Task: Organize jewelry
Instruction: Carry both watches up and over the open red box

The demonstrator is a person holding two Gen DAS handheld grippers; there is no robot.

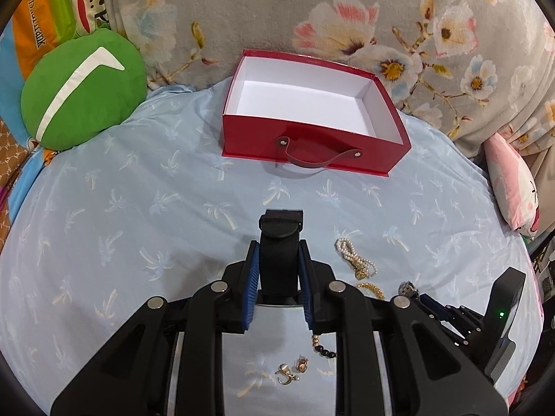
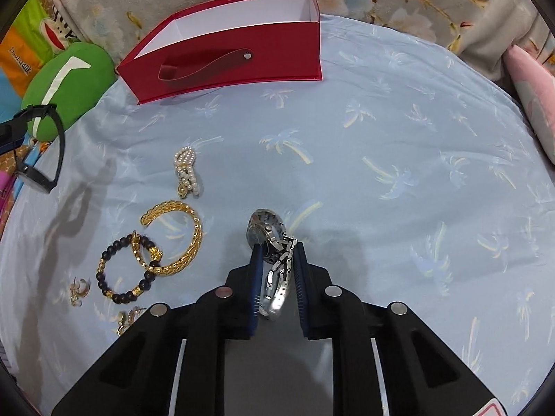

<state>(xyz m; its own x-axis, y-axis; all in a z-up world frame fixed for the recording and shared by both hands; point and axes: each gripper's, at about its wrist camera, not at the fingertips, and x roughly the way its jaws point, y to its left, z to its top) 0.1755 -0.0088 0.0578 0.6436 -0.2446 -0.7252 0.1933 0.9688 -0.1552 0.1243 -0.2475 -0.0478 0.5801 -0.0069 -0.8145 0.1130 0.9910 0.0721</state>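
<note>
Both claws closed on watches above a blue palm-print sheet, jewelry box waiting beyond.

The left gripper [image 1: 279,270] clamps the strap of a black watch [image 1: 280,242] between its blue pads; the right gripper [image 2: 277,260] has its pads pressed on the metal link band of a silver watch [image 2: 267,230], whose face rests on the bed sheet [image 2: 381,138]. Left of the silver watch lie a gold braided bangle [image 2: 177,239], a black-and-gold bead bracelet [image 2: 125,270] overlapping it, small gold earrings [image 2: 79,289] nearer the sheet's left edge, and a pearl bracelet [image 2: 187,171] farther out. The open red box [image 1: 312,111], white inside with a strap handle, sits at the sheet's far edge against a floral blanket [image 1: 312,7]; a green cushion [image 1: 79,90] lies at the far left corner.
</note>
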